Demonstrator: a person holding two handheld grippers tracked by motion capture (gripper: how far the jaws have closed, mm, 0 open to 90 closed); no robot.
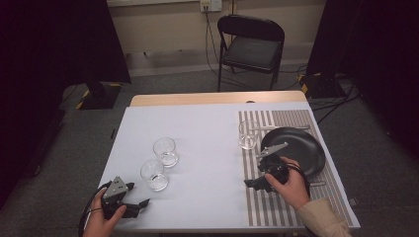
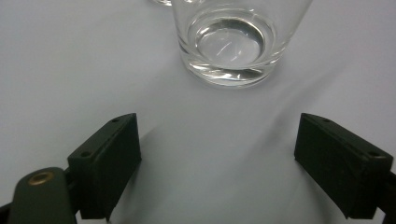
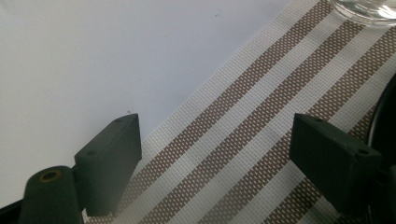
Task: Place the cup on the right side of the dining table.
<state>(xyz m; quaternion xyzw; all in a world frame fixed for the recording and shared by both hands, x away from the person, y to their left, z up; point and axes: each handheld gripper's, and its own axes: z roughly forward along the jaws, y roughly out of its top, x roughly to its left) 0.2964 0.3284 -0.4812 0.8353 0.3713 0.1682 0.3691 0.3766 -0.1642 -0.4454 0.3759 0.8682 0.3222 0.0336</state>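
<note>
High view: three empty glasses, two (image 1: 154, 174) (image 1: 165, 151) left of the striped placemat (image 1: 276, 197) and one (image 1: 248, 134) on it beside the black plate (image 1: 301, 148); left gripper (image 1: 141, 205) and right gripper (image 1: 253, 182), wide open, hold nothing.

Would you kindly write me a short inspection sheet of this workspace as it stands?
Surface: white table, striped placemat on its right part.
Job's things: two empty glasses, near glass and far glass, left of centre; third glass and black plate on the placemat.
Clutter: cutlery beyond the plate.
Grippers: left gripper open, facing the near glass; right gripper open over the placemat.
Cables: black cable at the left gripper; floor cables.
Surroundings: folding chair, dark curtains.
</note>
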